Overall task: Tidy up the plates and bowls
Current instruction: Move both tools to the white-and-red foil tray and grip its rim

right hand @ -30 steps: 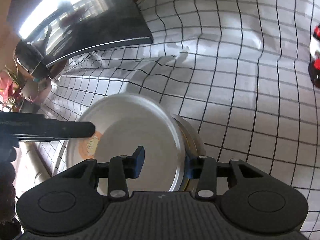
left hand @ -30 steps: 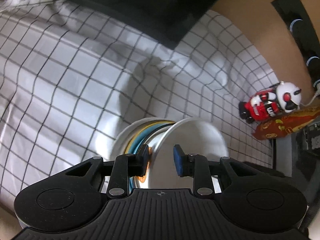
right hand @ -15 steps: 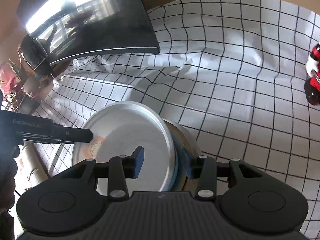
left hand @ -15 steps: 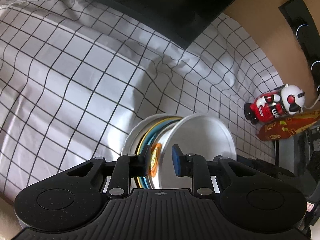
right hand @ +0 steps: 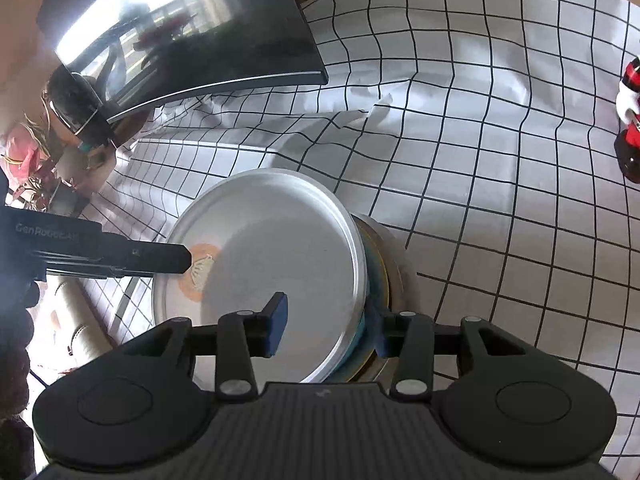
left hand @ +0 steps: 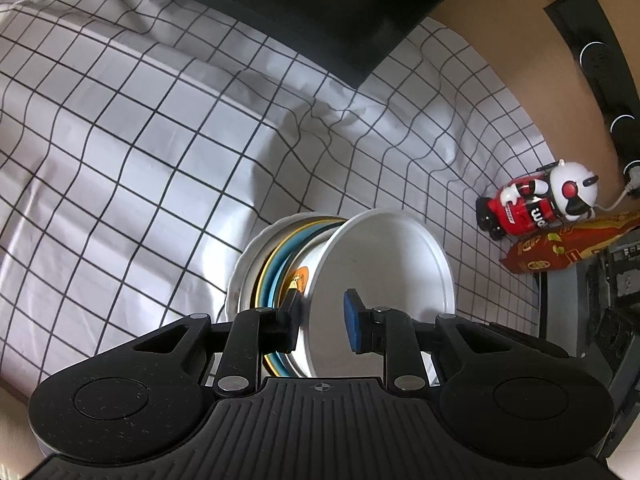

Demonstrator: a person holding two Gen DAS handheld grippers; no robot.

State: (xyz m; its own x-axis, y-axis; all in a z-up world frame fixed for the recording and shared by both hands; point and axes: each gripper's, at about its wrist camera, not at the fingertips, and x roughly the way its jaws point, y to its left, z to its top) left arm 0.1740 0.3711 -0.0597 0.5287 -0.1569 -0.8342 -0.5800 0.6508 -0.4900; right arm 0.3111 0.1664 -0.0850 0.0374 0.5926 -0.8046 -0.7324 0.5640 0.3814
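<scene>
stack: metal pan [left hand: 384,276] sitting atop plates [left hand: 276,264] on the checked desk [left hand: 132,152] | left tool [left hand: 322,320] straddling the pan's rim, seemingly gripping it | right tool [right hand: 330,328] clamping the stack's edge | handling: rigid, slick, plates breakable; keep holding the rims

the lower part of the stacked plates [left hand: 276,264] is disappearing behind the left gripper [left hand: 322,320] at bottom centre. the red toy figure [right hand: 630,120] is being cropped by the right edge. the pink flowers [right hand: 22,156] at the left edge are blurring.
</scene>
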